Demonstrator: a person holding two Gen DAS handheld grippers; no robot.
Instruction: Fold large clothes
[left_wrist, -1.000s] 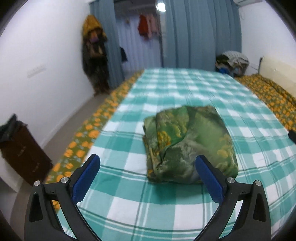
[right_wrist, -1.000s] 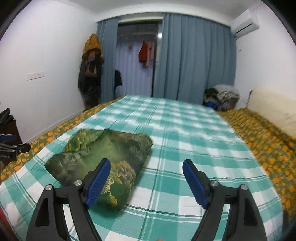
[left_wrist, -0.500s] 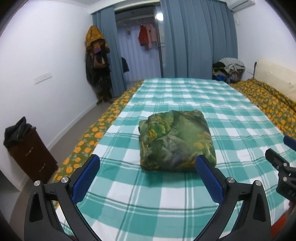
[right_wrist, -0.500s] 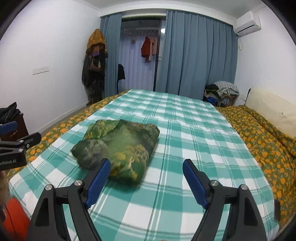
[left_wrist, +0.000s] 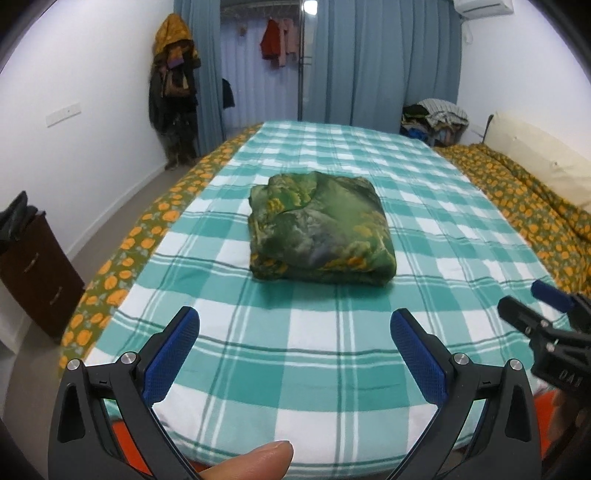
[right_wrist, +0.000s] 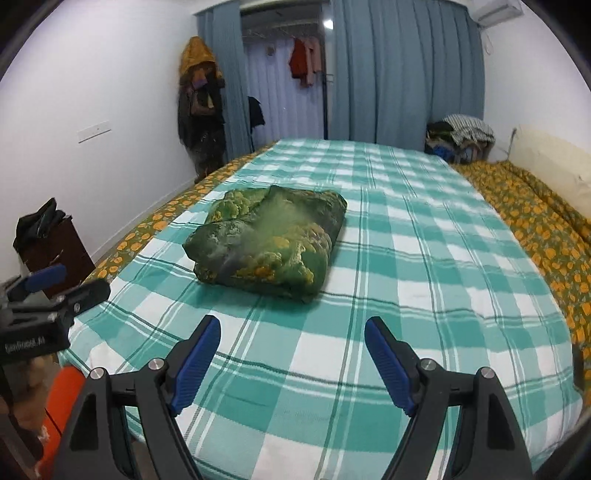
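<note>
A green garment with yellow floral print (left_wrist: 319, 229) (right_wrist: 271, 243) lies folded into a thick square bundle on the teal-and-white checked bed cover (left_wrist: 332, 332) (right_wrist: 424, 277). My left gripper (left_wrist: 293, 328) hovers open over the bed's near edge, well short of the bundle, nothing between its blue pads. My right gripper (right_wrist: 291, 338) is open too, above the near part of the bed, the bundle ahead and slightly left of it. Each gripper shows at the edge of the other's view.
An orange-flowered sheet (left_wrist: 122, 273) (right_wrist: 543, 229) borders the bed on both sides. A dark wooden cabinet (left_wrist: 35, 273) stands by the left wall. Coats (left_wrist: 173, 85) hang in the far corner, and a clothes pile (right_wrist: 461, 138) lies beyond the bed. A fingertip (left_wrist: 251, 461) shows at the bottom.
Both grippers have drawn back from the folded bundle toward the bed's near edge, so it now lies farther ahead. The bundle itself has stayed put.
</note>
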